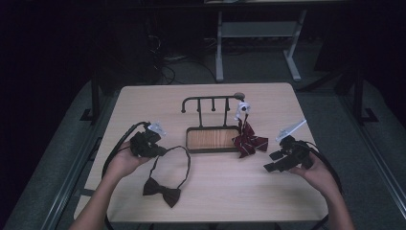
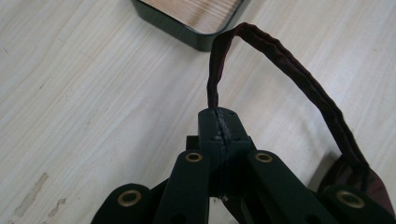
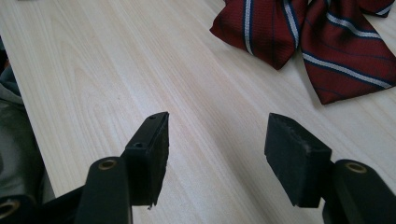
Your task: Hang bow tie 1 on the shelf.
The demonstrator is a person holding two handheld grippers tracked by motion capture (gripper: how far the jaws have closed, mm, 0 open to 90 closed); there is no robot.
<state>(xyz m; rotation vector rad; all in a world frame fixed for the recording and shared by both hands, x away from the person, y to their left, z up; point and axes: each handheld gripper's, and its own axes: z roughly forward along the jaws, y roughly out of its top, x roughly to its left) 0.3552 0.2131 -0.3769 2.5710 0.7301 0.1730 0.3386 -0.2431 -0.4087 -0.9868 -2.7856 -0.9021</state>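
Progress check: one striped red bow tie (image 1: 249,140) already hangs off the right end of the hook rack (image 1: 210,101), its tails spilling onto the table (image 1: 143,103) beside the rack's wooden tray (image 1: 212,138). The dark bow tie (image 1: 162,190) isn't hung yet, I'd say that's what's left. Its knot lies on the table near the front edge, and the neck strap (image 2: 280,51) loops up and back toward the tray, so the long axis runs front to back, leaning slightly right. Left gripper (image 1: 155,149) is clamped tight on that strap near the top of the loop. Right gripper (image 3: 217,140) sits over bare table with jaws wide apart, holding nothing, near the striped one.
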